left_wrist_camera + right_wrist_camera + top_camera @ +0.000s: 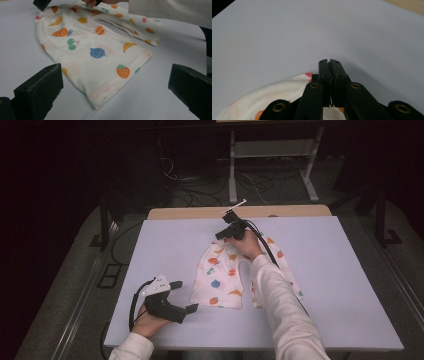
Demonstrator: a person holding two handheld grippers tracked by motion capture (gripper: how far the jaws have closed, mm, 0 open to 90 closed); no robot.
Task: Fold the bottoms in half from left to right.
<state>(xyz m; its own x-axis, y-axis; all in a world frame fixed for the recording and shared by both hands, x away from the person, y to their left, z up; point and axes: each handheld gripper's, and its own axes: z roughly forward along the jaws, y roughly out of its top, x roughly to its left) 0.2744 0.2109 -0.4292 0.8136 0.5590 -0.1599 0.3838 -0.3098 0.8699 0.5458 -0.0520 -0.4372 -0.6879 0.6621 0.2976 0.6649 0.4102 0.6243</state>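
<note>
A white garment [220, 280] printed with coloured fruit lies flat in the middle of the pale table [330, 270]. My right gripper [221, 235] is at the garment's far edge, pointing left. In the right gripper view its jaws [329, 62] are pressed together, with a sliver of the white cloth [274, 92] pinched between the pads. My left gripper [184, 296] rests near the front left of the garment, open and holding nothing. In the left gripper view its jaws [113, 82] stand wide apart, just short of the garment's near hem [100, 57].
A wooden strip [200, 213] runs along the table's far edge. Beyond it are floor cables [195, 190] and a metal stand's legs [232, 175]. The person's right sleeve [280, 300] crosses the garment's right side.
</note>
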